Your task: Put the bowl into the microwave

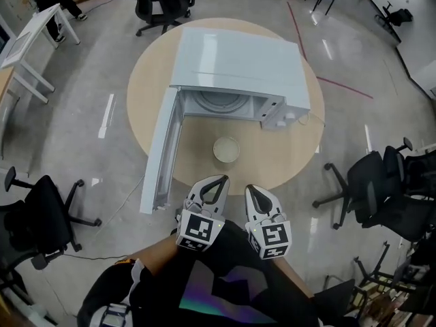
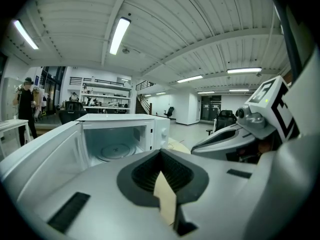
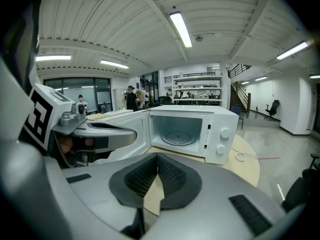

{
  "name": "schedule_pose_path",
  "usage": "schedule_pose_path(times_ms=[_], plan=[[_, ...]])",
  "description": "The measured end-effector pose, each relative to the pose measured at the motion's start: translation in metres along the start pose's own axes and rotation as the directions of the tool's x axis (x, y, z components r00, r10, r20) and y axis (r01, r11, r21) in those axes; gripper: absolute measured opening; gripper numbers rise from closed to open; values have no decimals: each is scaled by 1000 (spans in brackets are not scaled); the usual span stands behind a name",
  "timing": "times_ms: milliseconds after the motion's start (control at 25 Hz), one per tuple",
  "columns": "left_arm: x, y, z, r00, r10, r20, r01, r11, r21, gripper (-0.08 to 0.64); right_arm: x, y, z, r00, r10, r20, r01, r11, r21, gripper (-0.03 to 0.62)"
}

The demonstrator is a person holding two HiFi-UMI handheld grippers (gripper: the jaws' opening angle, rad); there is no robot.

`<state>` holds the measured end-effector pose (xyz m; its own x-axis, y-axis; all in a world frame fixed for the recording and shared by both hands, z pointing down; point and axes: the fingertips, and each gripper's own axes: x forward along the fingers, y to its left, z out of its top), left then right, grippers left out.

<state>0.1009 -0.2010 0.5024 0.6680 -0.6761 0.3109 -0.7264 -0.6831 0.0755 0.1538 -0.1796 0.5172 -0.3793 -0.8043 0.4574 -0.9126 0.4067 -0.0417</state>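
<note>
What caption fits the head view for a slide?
Jaws shut, the left gripper and right gripper face the bowl before the open microwave.

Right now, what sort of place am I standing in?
Probably an open-plan office or lab workspace: black wheeled office chairs on a polished grey floor, white shelving under long ceiling strip lights, and a white microwave on a round wooden table.
</note>
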Motion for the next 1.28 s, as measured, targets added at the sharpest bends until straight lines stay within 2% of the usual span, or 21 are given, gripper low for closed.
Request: schedule_pose_path(times_ms=[280,520,800,1080,1280], plan=[[6,13,-12,998,-66,-21,65,997,-39,48,16,6,-2,998,-29,-50,29,1000,-3,15],[6,27,-19,997,-78,-2,77,994,-76,48,28,11,-9,993,-54,-104,54,999,-3,15],[10,38,-24,996,-85,16,86,993,-84,48,37,10,-10,990,-77,-114,77,997,0,15],[17,51,-20,999,-37,30,40,995,-89,48,52,1,-5,993,-47,-108,45,999,-21,15],[29,70,-19,998,58,9,-57,994,-92,48,74,-12,3,994,22,-107,-25,999,-31,15]])
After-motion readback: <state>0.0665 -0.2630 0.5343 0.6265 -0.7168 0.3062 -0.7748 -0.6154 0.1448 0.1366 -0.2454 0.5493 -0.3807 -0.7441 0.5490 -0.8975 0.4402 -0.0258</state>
